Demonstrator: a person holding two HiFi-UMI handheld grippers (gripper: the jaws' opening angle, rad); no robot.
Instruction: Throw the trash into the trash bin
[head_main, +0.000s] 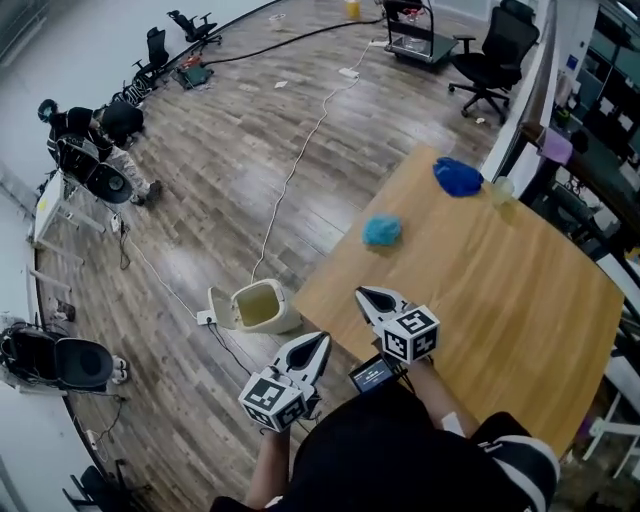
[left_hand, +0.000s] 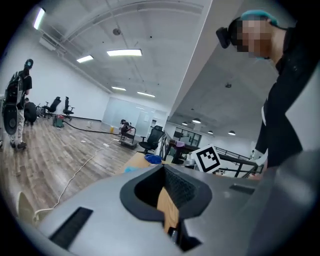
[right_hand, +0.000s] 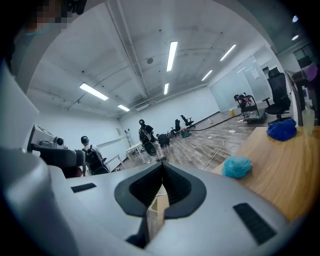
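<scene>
Your right gripper (head_main: 365, 294) has its jaws pressed together with nothing between them, and it hangs over the near corner of the table (head_main: 480, 290). Your left gripper (head_main: 318, 343) is likewise closed and empty, held just off the table's near edge, over the floor.

Two pieces of trash lie on the table. A teal wad (head_main: 382, 231) sits close to the table's left edge, straight ahead of your right gripper. A blue wad (head_main: 458, 177) lies further on, near the table's far corner. The trash bin (head_main: 258, 305) stands open on the floor just beside the table's near-left corner, next to your left gripper.

By the look of it you are at the first step, the reach; nothing has been picked up yet. Next, you will likely need to open the right jaws, go forward to the teal wad and close on it. It looks soft and crumpled, so a light squeeze should do. Then carry it off the table's left edge to the bin.
</scene>
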